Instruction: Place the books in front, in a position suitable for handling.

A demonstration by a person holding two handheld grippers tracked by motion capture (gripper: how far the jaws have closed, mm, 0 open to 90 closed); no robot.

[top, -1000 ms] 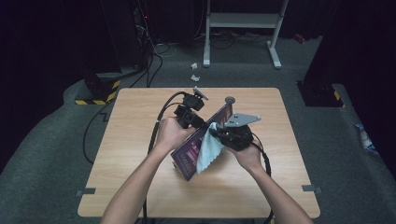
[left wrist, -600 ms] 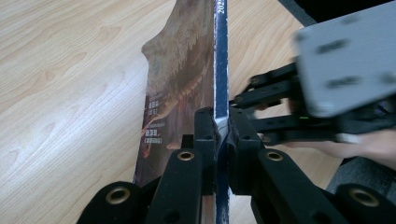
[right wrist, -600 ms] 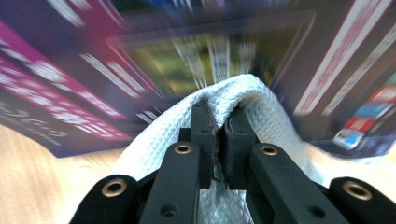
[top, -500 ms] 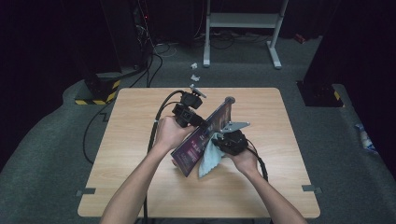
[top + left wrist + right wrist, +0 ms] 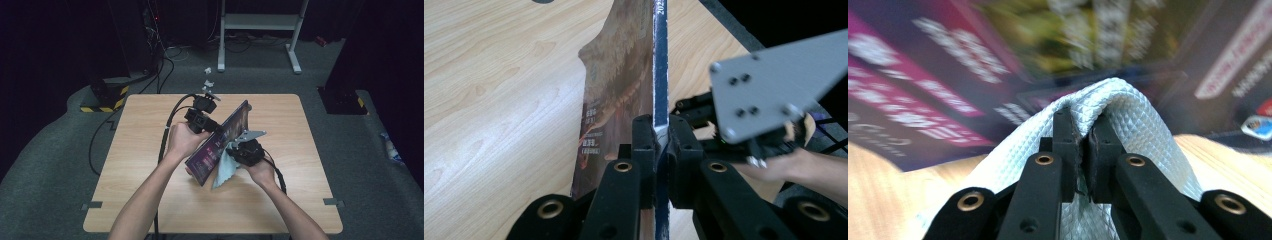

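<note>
A thin book [image 5: 220, 142] with a dark purple cover stands tilted on edge in the middle of the wooden table [image 5: 150, 135]. My left gripper [image 5: 202, 120] is shut on the book's upper edge; in the left gripper view the jaws pinch the book [image 5: 659, 75] edge-on at the left gripper [image 5: 660, 135]. My right gripper [image 5: 237, 150] is shut on a pale blue cloth [image 5: 222, 172] and presses it against the cover. In the right gripper view the cloth [image 5: 1128, 115] folds over the right gripper [image 5: 1083, 135], with the blurred cover [image 5: 948, 75] just behind.
Cables [image 5: 167, 125] trail from the grippers over the table's far left edge. A white metal stand [image 5: 257, 30] and black equipment [image 5: 115, 50] sit on the floor beyond the table. Small white scraps [image 5: 207, 75] lie on the carpet.
My right gripper with the cloth has slid down and toward the near end of the book's cover. The left gripper and the book have stayed nearly still.
</note>
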